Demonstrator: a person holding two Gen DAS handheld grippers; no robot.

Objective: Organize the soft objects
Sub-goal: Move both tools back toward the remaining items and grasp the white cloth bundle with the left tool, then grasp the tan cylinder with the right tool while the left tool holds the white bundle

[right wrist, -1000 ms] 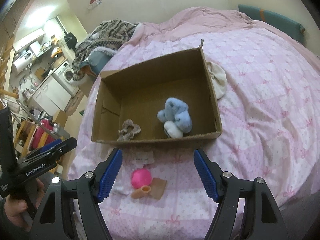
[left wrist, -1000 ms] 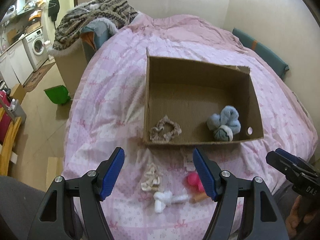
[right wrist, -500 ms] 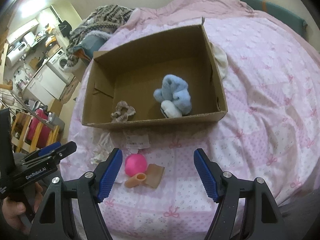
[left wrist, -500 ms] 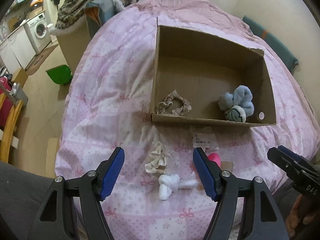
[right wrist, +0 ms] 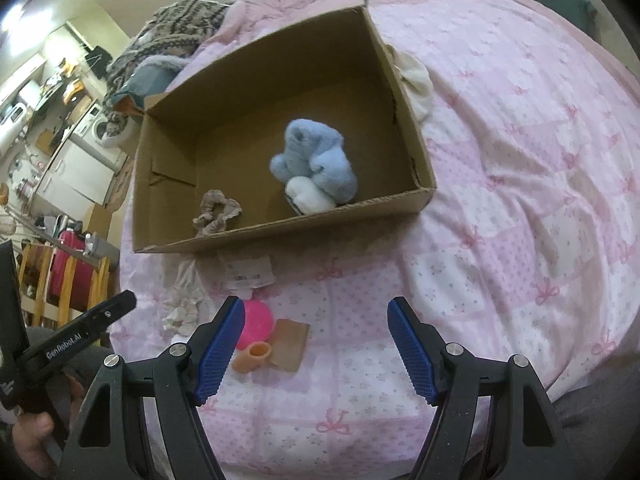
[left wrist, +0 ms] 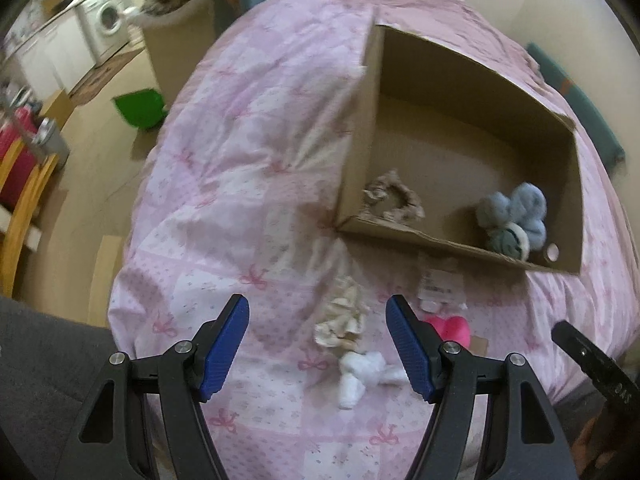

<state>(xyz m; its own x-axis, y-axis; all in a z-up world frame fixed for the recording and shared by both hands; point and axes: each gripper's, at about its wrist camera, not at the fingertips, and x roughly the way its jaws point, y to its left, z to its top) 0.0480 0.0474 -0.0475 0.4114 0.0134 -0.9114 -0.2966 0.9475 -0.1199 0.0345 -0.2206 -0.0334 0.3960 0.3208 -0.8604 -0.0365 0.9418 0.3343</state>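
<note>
- Directly below my left claw (left wrist: 318, 344) lie two small soft things on the pink quilted bed (left wrist: 248, 184): a cream scrunchie (left wrist: 340, 320) and, just beside it on the near side, a knotted white cloth (left wrist: 362, 372).
- Both of my claws stand well open and empty; the blue pads of the left one frame the scrunchie and the white cloth without touching either.
- My right claw (right wrist: 316, 344) hangs over bare quilt, with a pink ball (right wrist: 256, 322), a tan tube (right wrist: 252, 356) and a tan pad (right wrist: 288, 342) at its left finger.
- Beyond them sits the open cardboard box (right wrist: 280, 236), already holding a beige scrunchie (right wrist: 216, 212) and a fluffy blue bundle (right wrist: 316, 164).
- A small packet with a printed label (right wrist: 248, 272) lies against the box's near wall.
- Judging by looks, the scrunchie and cloth are light, limp and squashy (nothing to break); I would pinch each across its bunched middle, where the fabric is thickest, so it does not slip or trail.
</note>
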